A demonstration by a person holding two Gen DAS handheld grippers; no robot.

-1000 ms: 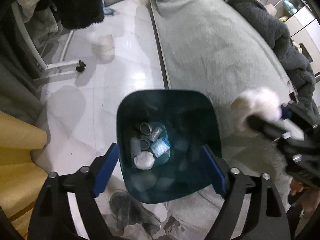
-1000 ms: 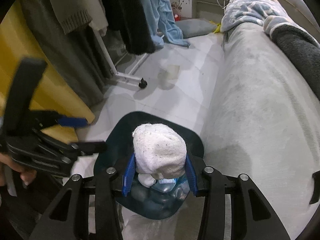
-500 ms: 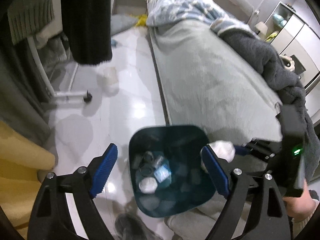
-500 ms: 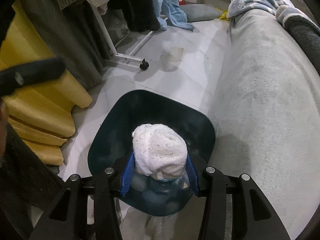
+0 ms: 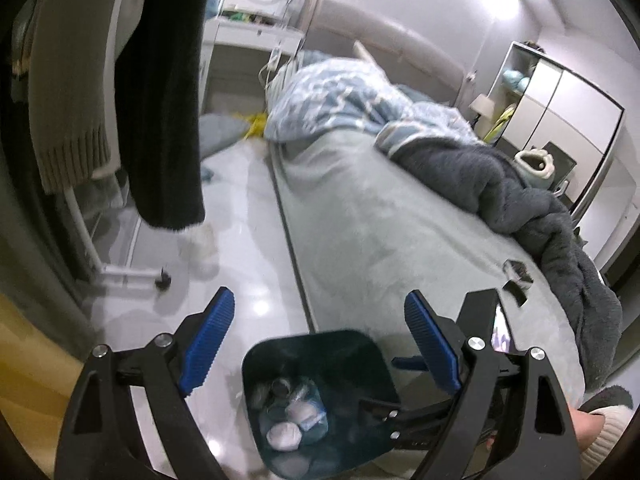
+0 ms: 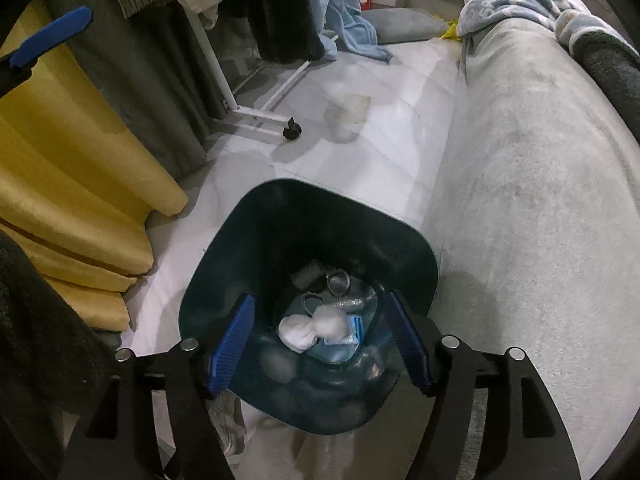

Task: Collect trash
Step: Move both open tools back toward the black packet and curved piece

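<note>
Right gripper (image 6: pixel 322 344) is hanging over the dark blue trash bin (image 6: pixel 256 240), fingers (image 6: pixel 234 344) spread wide, gripping nothing. The white wad (image 6: pixel 330 322) is showing blurred inside the bin between the finger pads, sitting against a second white crumpled wad (image 6: pixel 294 332) and a blue-printed wrapper (image 6: pixel 354 330). Further in, a clear plastic cup (image 6: pixel 338 282) and a dark cylindrical piece (image 6: pixel 306 274) are lying on the bin bottom; cannot tell whether the blurred wad is resting or in the air.

Left gripper (image 5: pixel 320 344) is pointing higher, across the bed (image 5: pixel 360 220), fingers (image 5: pixel 208 336) also wide apart and holding nothing. Same bin (image 5: pixel 360 356) is sitting low in the left view, just beside the bed edge on the pale tiled floor (image 5: pixel 248 248), with white wads (image 5: pixel 284 434) and clear plastic visible at the bottom. The right gripper's black frame (image 5: pixel 480 344) is crossing the lower right of that view, the person's hand (image 5: pixel 586 428) behind it.

Around: a grey fleece blanket (image 5: pixel 500 184) and a blue patterned duvet (image 5: pixel 340 96) are piled on the bed, a clear cup (image 6: pixel 348 110) is standing on the floor well apart from the bin, near a white clothes rack's caster (image 6: pixel 291 133). Yellow curtain (image 6: pixel 60 152) is bunching on the floor left of the bin. Dark and knit garments (image 5: pixel 164 100) are hanging from the rack.
</note>
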